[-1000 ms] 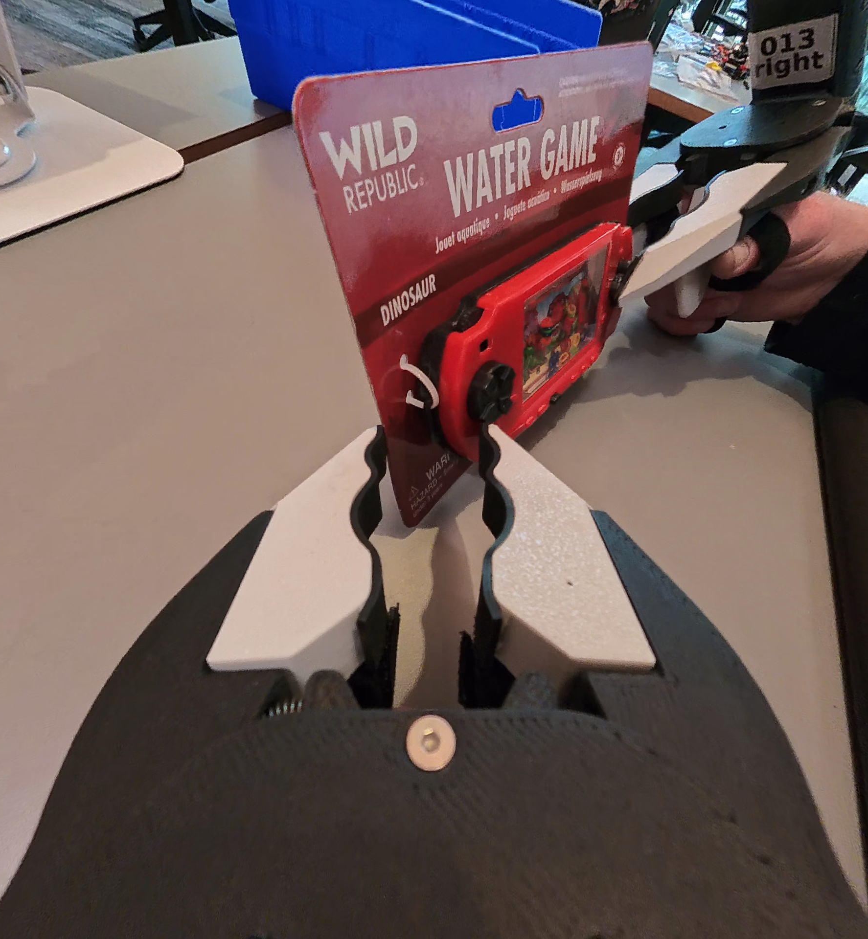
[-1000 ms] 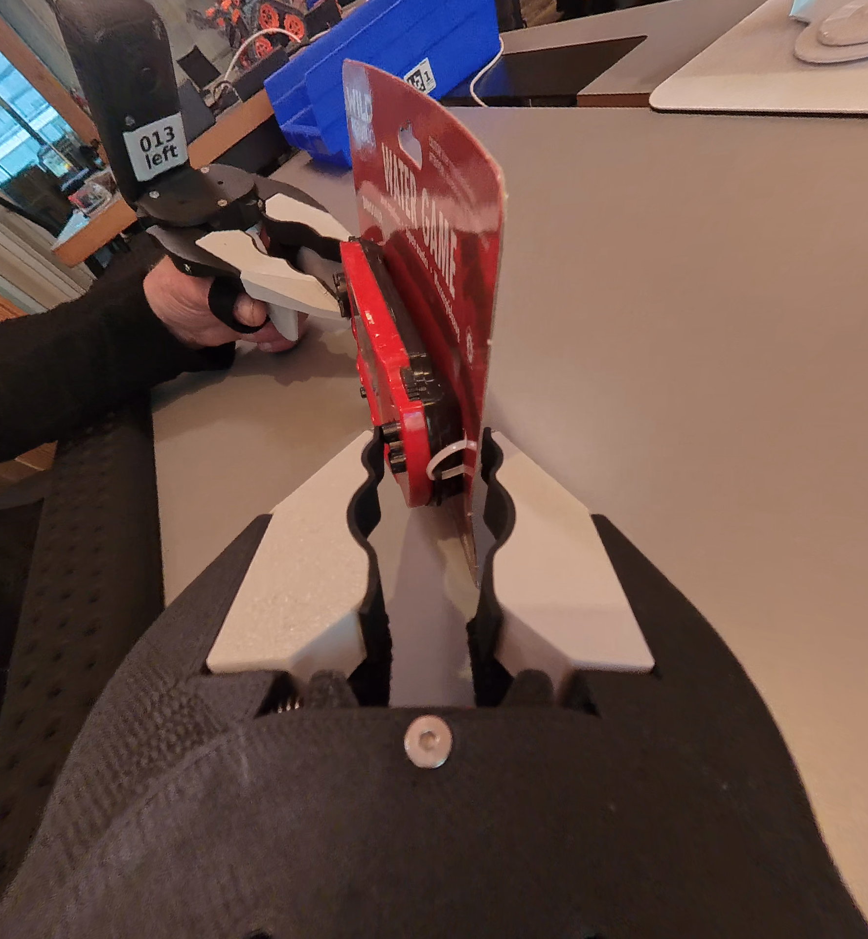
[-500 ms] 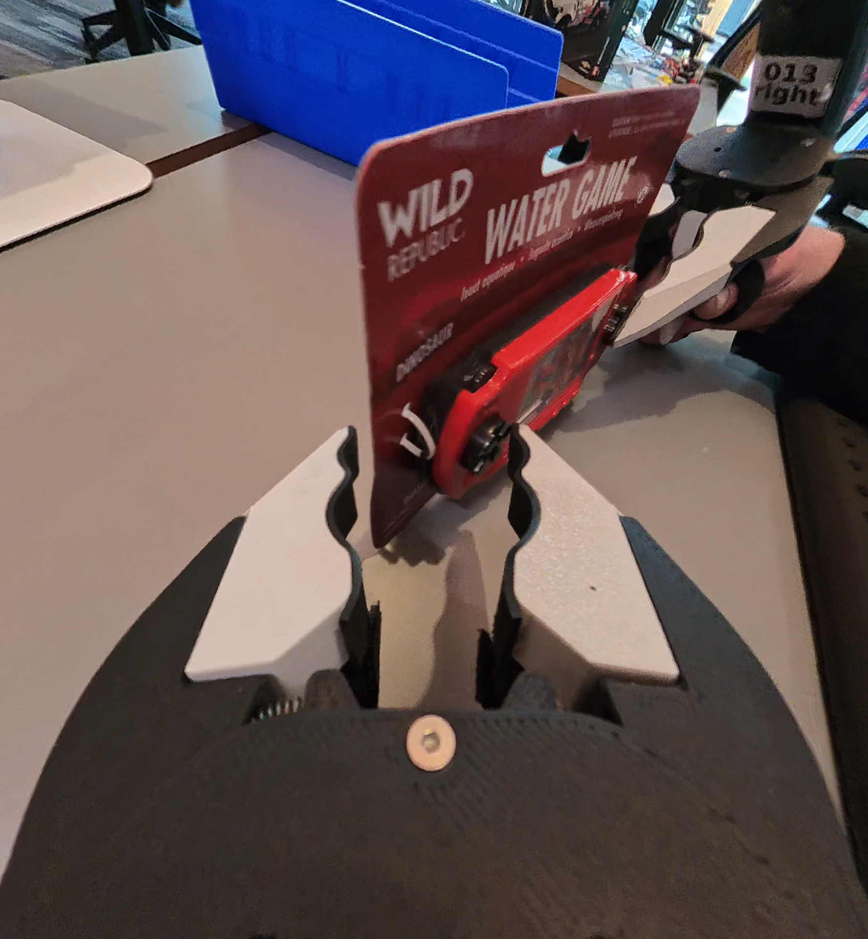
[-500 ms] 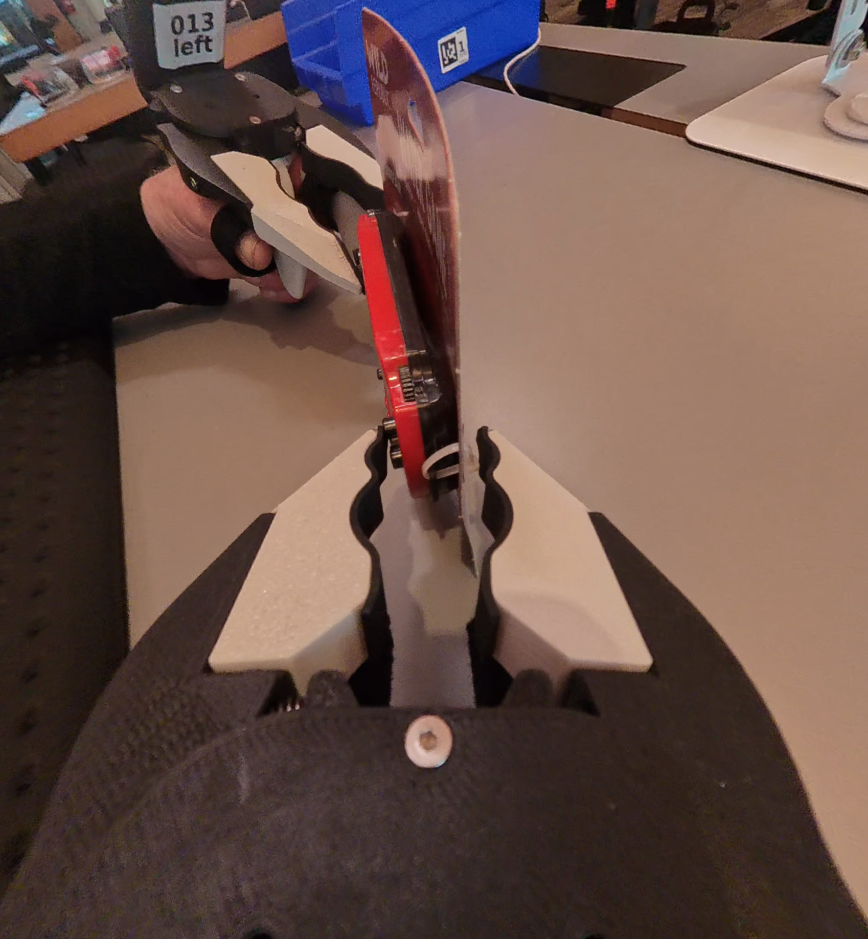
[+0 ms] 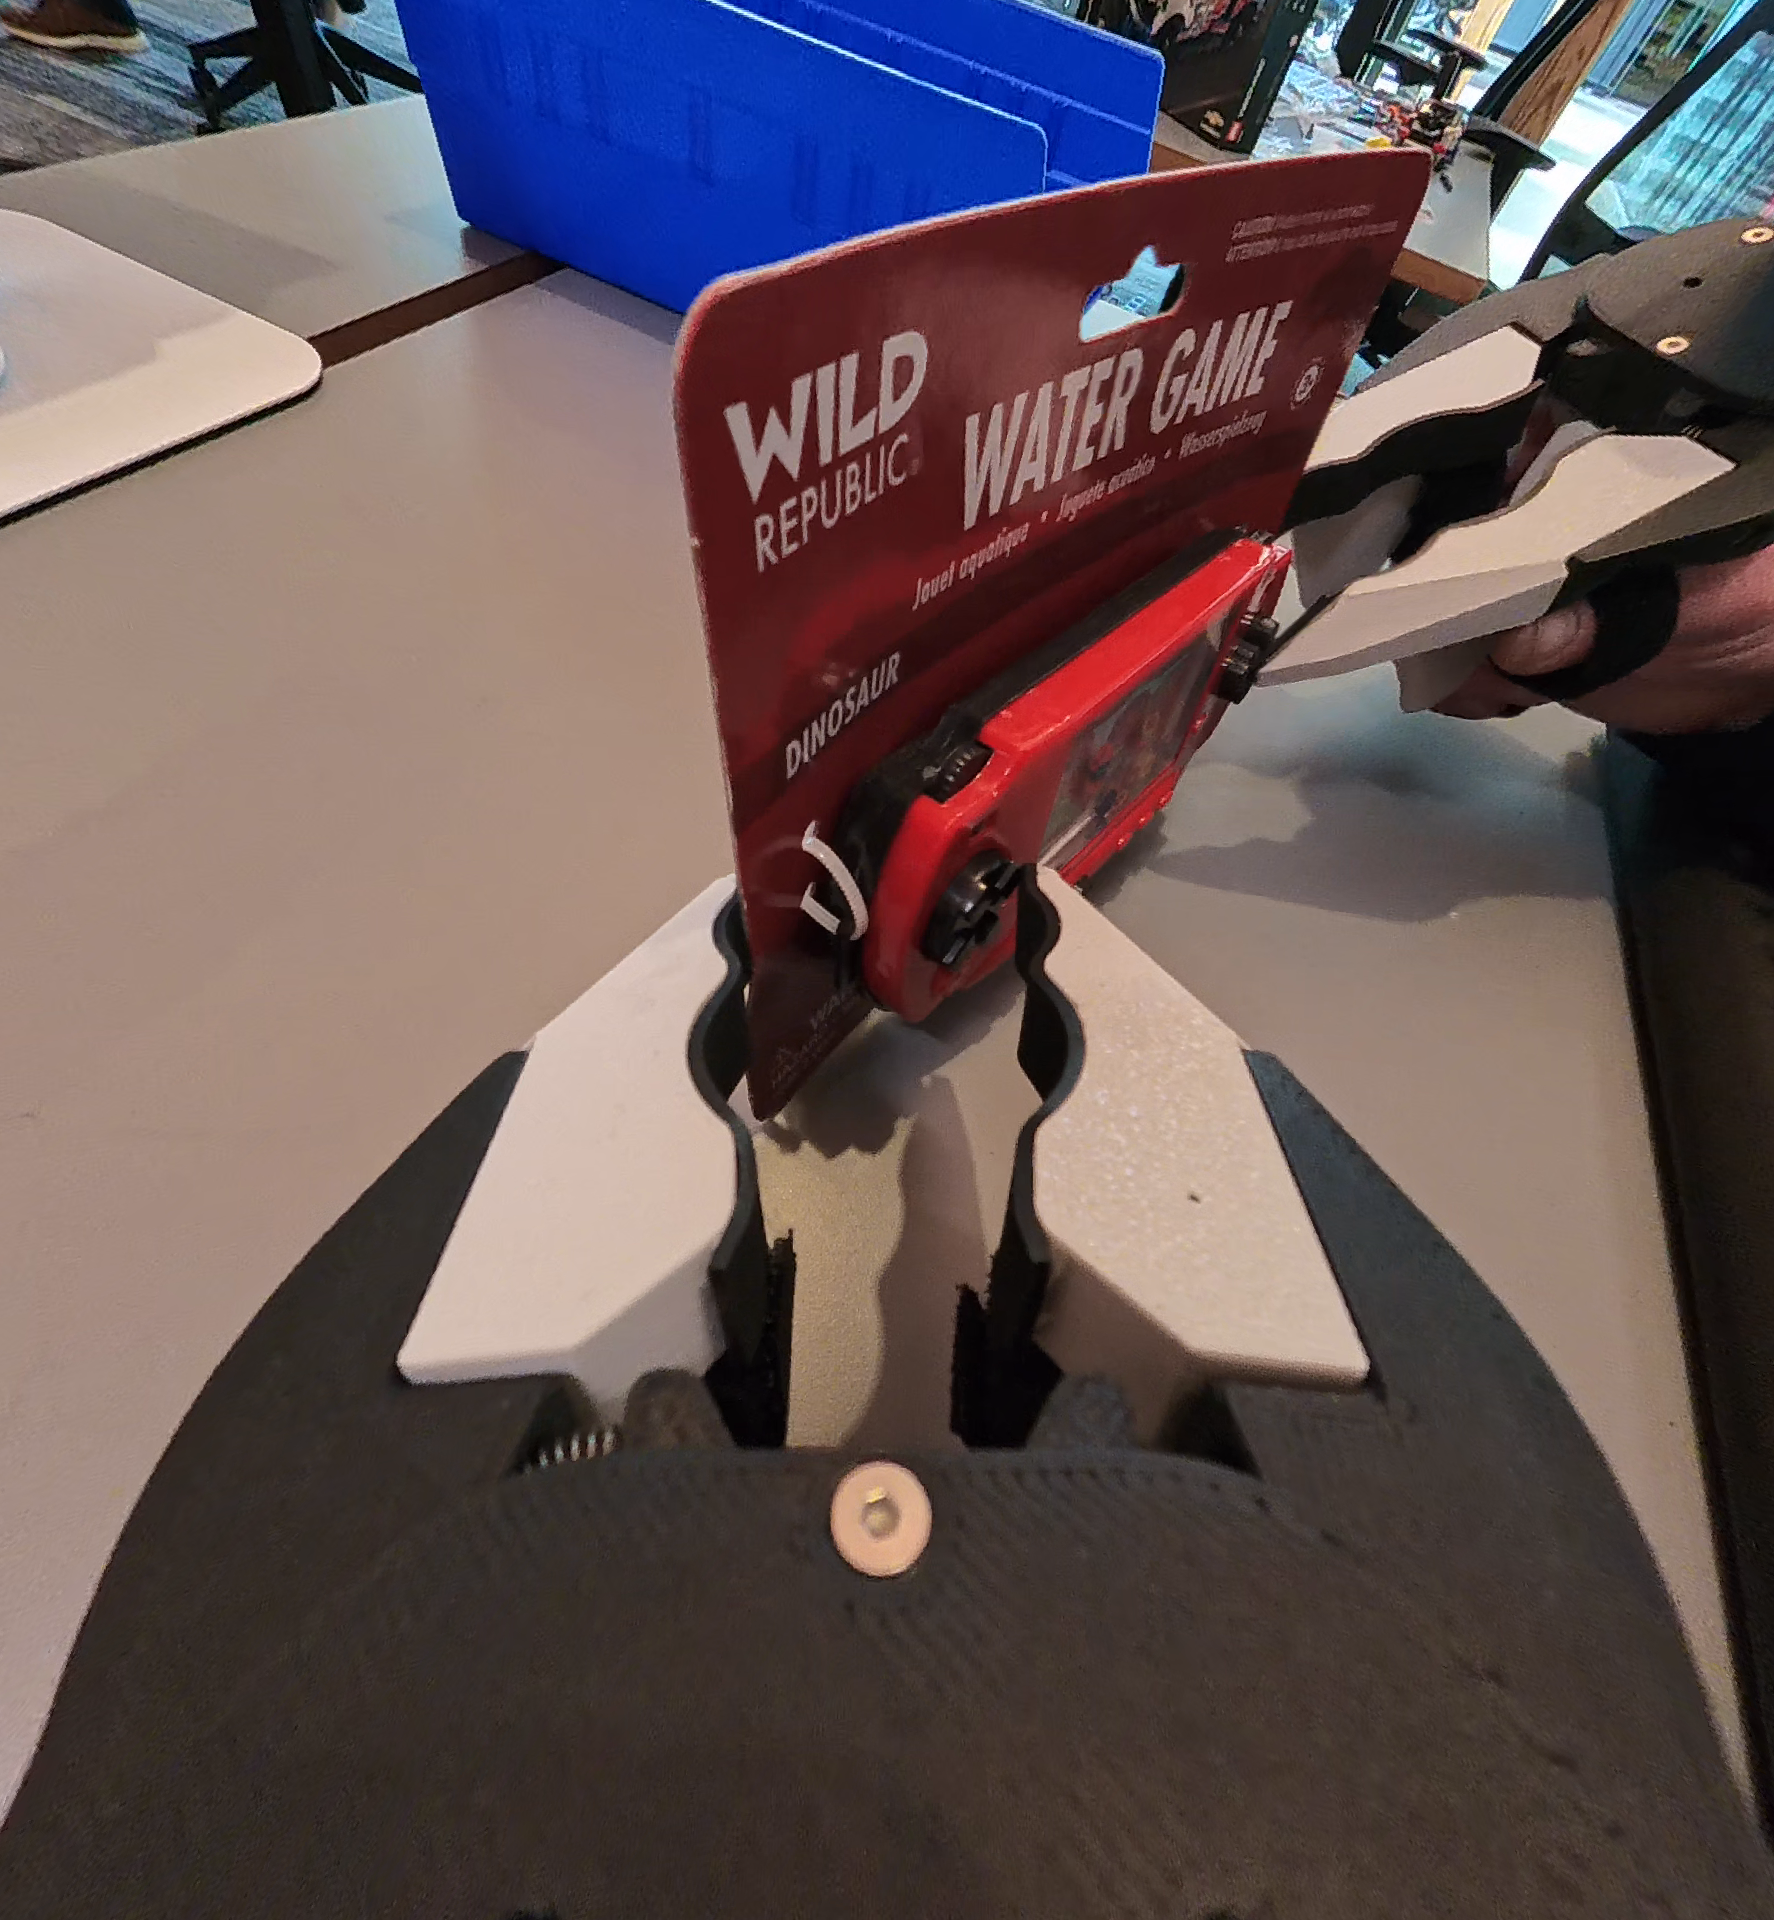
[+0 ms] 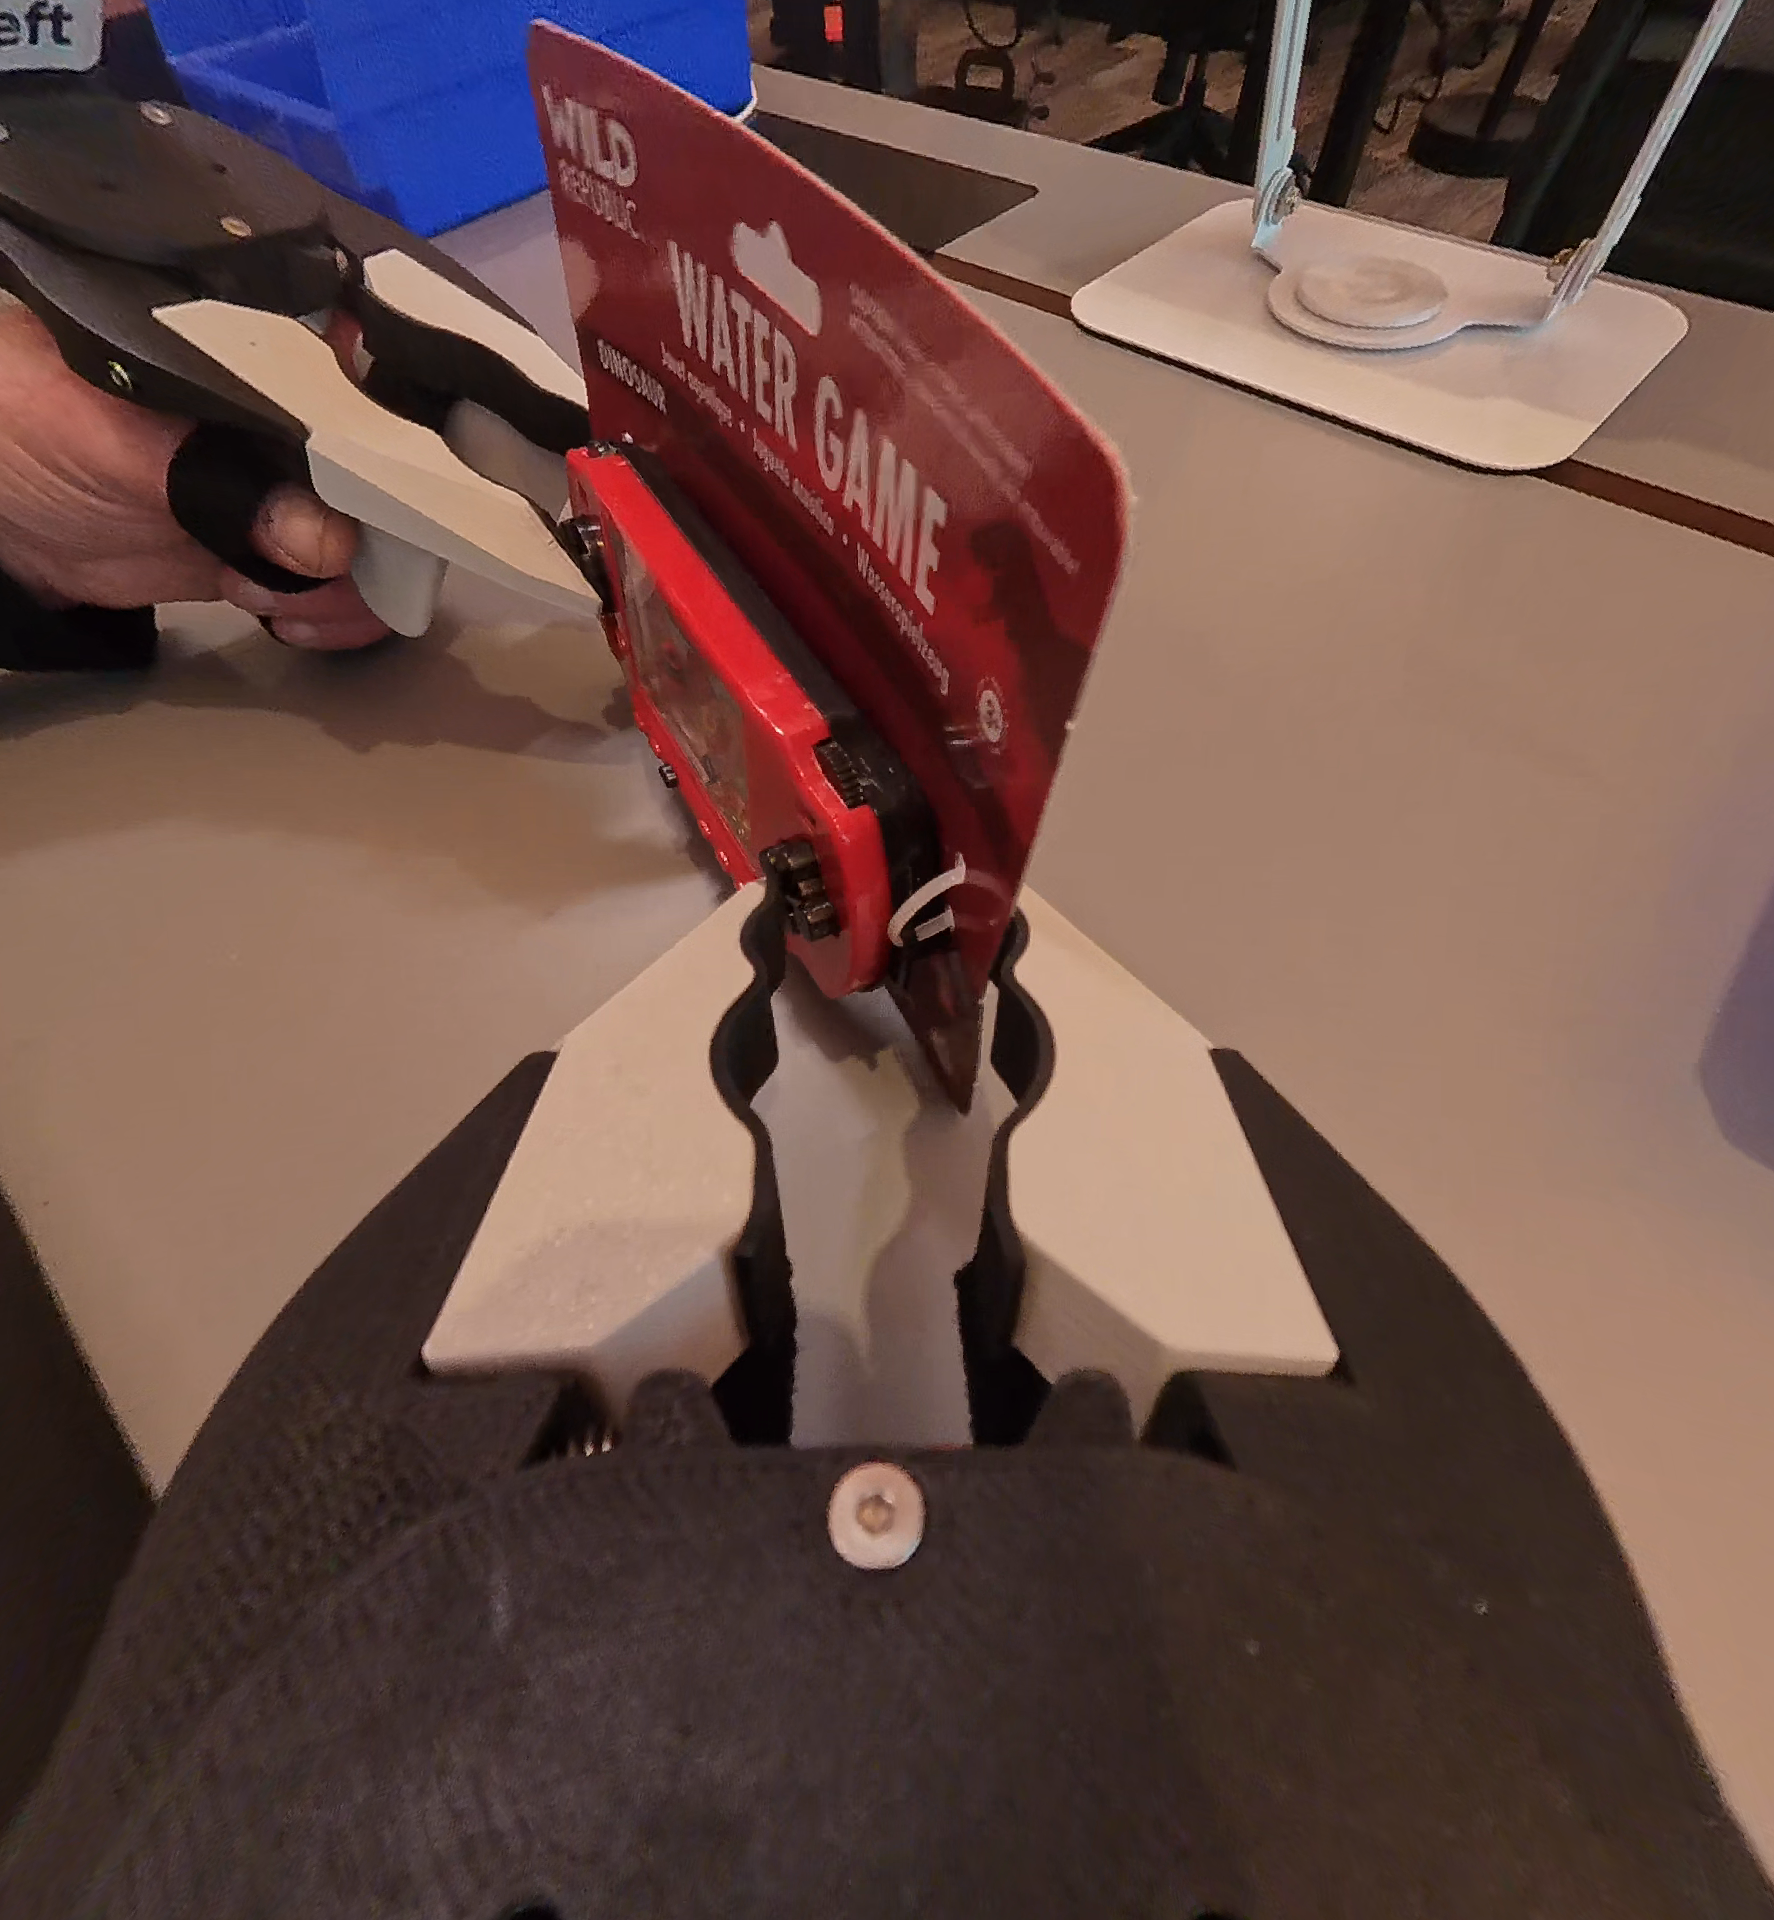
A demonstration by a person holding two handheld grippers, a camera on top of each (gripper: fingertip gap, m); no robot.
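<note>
A red handheld water game toy [image 5: 1049, 769] is tied to a dark red backing card [image 5: 966, 447], which stands on edge over the grey table [image 5: 291, 727]. My left gripper [image 5: 878, 914] is shut on one end: one finger presses the card, the other the toy's black button. My right gripper [image 6: 883, 920] is shut on the opposite end of the toy [image 6: 748, 727] and card [image 6: 841, 416]. Each gripper shows in the other's view, the right one [image 5: 1278, 603] and the left one [image 6: 571, 499], each held by a hand.
Blue bins [image 5: 758, 135] stand at the back of the table. A white stand base [image 5: 83, 343] lies at the far side and also shows in the right wrist view [image 6: 1382, 332]. A black perforated mat [image 5: 1745, 1039] borders the table's near edge.
The package has swung so more of its front faces the right wrist view. My left jaws widened half a second ago and have narrowed again on the toy. Both grippers shifted with it.
</note>
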